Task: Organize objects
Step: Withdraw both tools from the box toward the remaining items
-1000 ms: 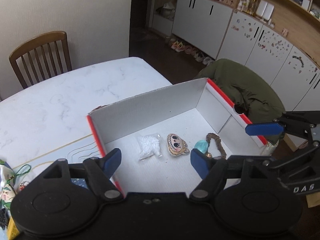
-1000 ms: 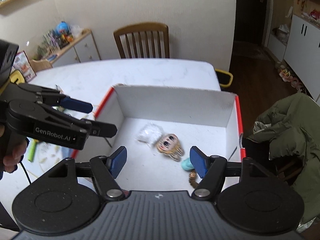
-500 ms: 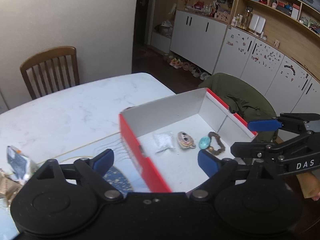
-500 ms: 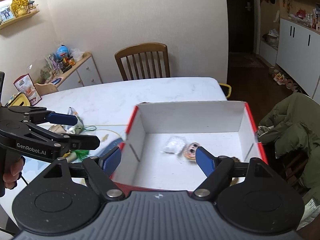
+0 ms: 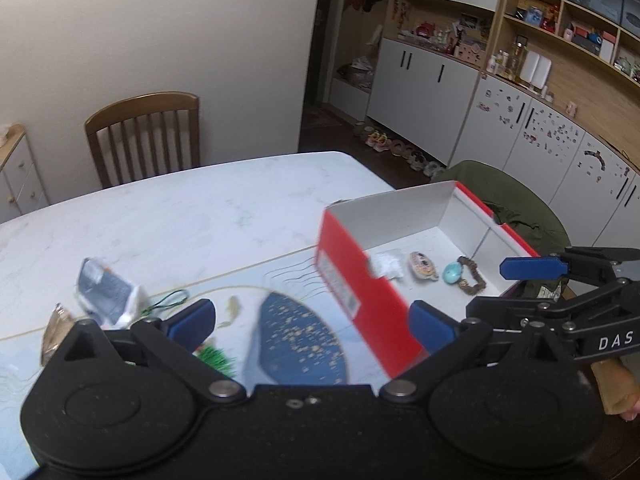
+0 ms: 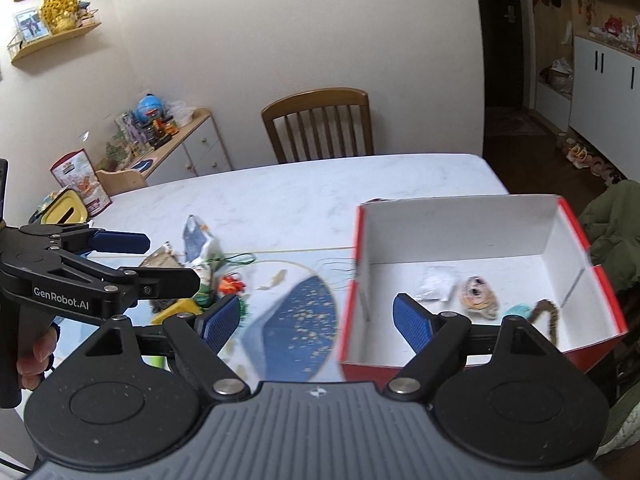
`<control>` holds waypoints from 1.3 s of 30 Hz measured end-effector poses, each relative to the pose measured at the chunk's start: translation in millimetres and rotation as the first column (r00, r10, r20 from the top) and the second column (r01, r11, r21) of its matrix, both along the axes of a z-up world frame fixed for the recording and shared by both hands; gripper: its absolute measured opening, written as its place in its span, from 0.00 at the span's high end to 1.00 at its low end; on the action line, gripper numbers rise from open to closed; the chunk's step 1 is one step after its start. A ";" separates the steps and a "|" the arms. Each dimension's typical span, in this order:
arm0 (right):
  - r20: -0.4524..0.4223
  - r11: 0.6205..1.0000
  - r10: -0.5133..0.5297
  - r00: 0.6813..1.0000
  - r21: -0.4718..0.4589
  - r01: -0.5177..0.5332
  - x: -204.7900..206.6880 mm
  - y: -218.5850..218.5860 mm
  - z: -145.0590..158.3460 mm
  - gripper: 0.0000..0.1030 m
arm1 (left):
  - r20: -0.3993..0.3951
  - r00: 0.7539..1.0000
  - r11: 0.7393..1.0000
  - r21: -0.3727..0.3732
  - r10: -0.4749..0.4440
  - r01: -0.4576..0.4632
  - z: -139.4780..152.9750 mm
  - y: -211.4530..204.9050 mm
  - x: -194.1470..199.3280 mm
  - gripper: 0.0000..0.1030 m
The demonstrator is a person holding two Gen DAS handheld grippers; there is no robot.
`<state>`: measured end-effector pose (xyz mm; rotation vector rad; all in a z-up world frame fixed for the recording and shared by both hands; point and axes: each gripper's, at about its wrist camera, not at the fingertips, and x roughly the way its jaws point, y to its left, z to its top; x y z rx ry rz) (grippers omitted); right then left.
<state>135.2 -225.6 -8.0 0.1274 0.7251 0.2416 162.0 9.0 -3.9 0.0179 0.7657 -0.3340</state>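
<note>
left gripper (image 5: 311, 322): black frame, blue pads, jaws spread wide, nothing held; it is carried above the near table edge, between clutter and box, probably so either side can be reached.
loose clutter: a crumpled grey-and-white foil packet (image 5: 105, 294), a thin green cord (image 5: 168, 303) and a tuft of green bristly plastic (image 5: 214, 358) are seen lying on the white marble table (image 5: 192, 216), left of the box and clear of it; judged as the items not yet sorted.
placemat: a dark blue speckled round mat (image 5: 298, 346) is seen flat between clutter and box, its right edge hidden behind the box wall.
box: an open white cardboard box with red outer walls (image 6: 464, 236) is set at the table's right end, lid off so items can be dropped in.
box contents: a small clear plastic bag (image 6: 436, 284), a round cartoon-face charm (image 6: 478, 302), a turquoise stone (image 6: 516, 311) and a brown beaded bracelet (image 6: 548, 316) are grouped on the floor, apart from the walls; sorted, by the look of it.
right gripper (image 6: 318, 322): same build, released and empty, jaws wide; it is held near the box's near-left corner.
blur: the frames are smeared, so small clutter items cannot be identified.
</note>
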 end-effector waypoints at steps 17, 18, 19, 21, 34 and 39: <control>0.006 0.995 0.068 0.998 -0.073 -0.068 9.6 101.8 -17.2 0.16 | 0.011 0.993 0.993 0.023 0.119 -0.119 -26.2 110.0 -11.7 0.00; 0.006 0.994 0.071 0.997 -0.079 -0.071 11.0 106.7 -18.7 0.16 | 0.009 0.992 0.991 0.031 0.126 -0.126 -29.1 115.4 -11.8 0.00; 0.007 0.994 0.070 0.998 -0.088 -0.069 12.7 111.9 -20.6 0.16 | 0.003 0.991 0.991 0.037 0.131 -0.131 -32.7 121.0 -11.7 0.00; 0.015 0.993 0.057 0.998 -0.103 -0.055 16.3 120.2 -24.9 0.16 | -0.020 0.990 0.990 0.039 0.140 -0.139 -40.5 131.4 -11.3 0.00; -0.105 0.992 0.087 0.991 -0.082 -0.096 64.3 165.8 -57.9 0.16 | -0.160 0.968 0.981 0.022 0.195 -0.194 -98.9 154.7 -18.4 0.00; -0.163 0.982 0.162 0.973 -0.075 -0.176 81.0 186.8 -74.9 0.16 | -0.201 0.964 0.985 0.047 0.172 -0.166 -122.2 146.8 -18.8 0.01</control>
